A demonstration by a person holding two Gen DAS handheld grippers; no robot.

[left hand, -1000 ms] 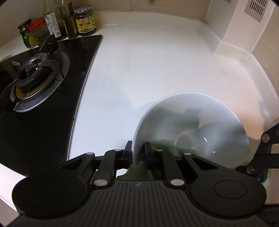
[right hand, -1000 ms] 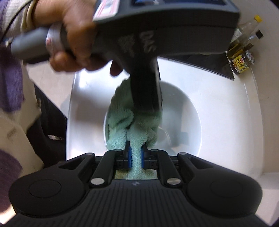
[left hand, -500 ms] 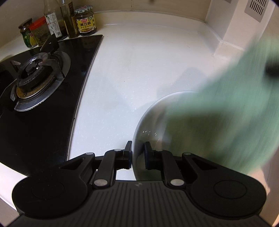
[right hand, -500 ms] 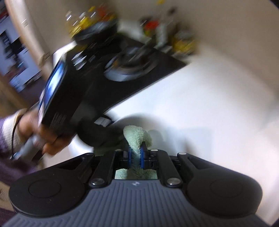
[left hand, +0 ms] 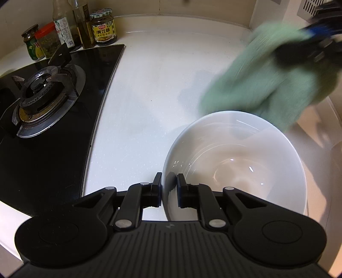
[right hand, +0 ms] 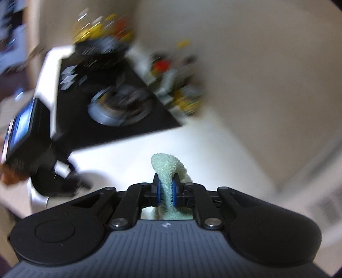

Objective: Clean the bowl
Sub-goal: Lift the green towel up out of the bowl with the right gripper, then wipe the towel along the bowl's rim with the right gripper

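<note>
A white bowl (left hand: 235, 162) stands on the white counter (left hand: 154, 89). My left gripper (left hand: 169, 185) is shut on the bowl's near rim, one finger inside and one outside. My right gripper (right hand: 165, 189) is shut on a light green cloth (right hand: 168, 169). In the left wrist view the cloth (left hand: 267, 79) hangs blurred above and behind the bowl, clear of it, with the right gripper (left hand: 316, 42) at the top right. The bowl's inside looks wet and empty. In the right wrist view the left gripper's body (right hand: 25, 136) shows at the left, blurred.
A black gas hob with a burner (left hand: 42, 92) lies to the left. Several jars and bottles (left hand: 85, 27) stand along the back wall. A wall corner with a vent (left hand: 310, 6) is at the back right.
My right gripper has lifted the cloth out of the bowl and swung it up toward the back right. The left gripper and the bowl have stayed in place.
</note>
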